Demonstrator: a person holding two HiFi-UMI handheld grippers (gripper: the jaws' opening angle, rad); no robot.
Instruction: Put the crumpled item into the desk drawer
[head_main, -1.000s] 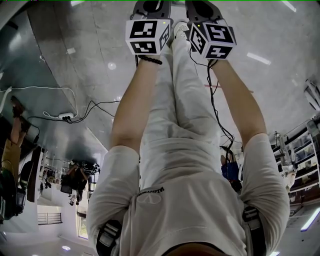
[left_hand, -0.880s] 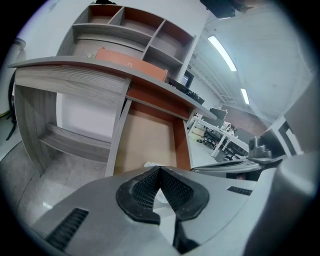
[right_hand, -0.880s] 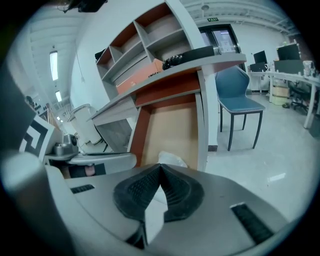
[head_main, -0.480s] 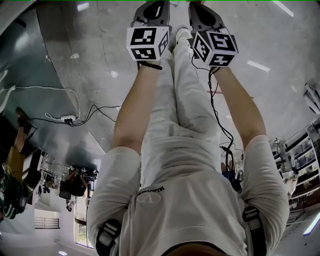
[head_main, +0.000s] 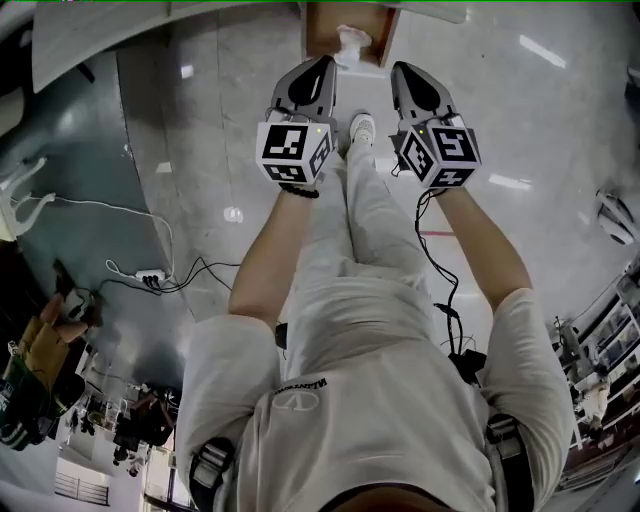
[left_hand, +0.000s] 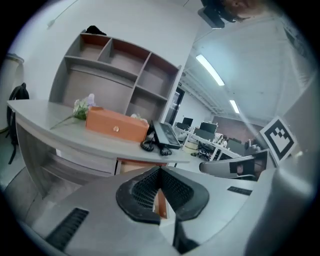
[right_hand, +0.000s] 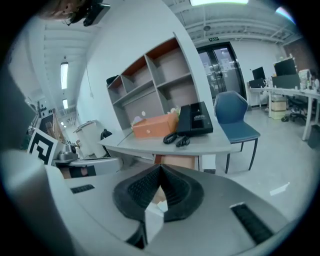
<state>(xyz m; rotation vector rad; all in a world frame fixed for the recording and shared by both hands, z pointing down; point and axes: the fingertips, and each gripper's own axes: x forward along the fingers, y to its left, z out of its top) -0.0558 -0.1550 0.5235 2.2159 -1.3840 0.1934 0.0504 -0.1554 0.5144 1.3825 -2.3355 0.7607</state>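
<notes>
Two grippers are counted: one left gripper (head_main: 324, 63) and one right gripper (head_main: 399, 69). Two marker cubes (head_main: 293, 152) are seen. One desk (left_hand: 50, 127), one orange box (left_hand: 116, 126), one telephone (left_hand: 165, 135), one shelf unit (left_hand: 120, 75), one blue chair (right_hand: 235, 117), one open drawer (head_main: 320, 35), one crumpled item (head_main: 350, 42) and one power strip (head_main: 150, 277) are counted

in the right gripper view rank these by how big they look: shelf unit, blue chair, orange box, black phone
1. shelf unit, clearly the largest
2. blue chair
3. orange box and black phone: they look about alike, so neither is ranked above the other
</notes>
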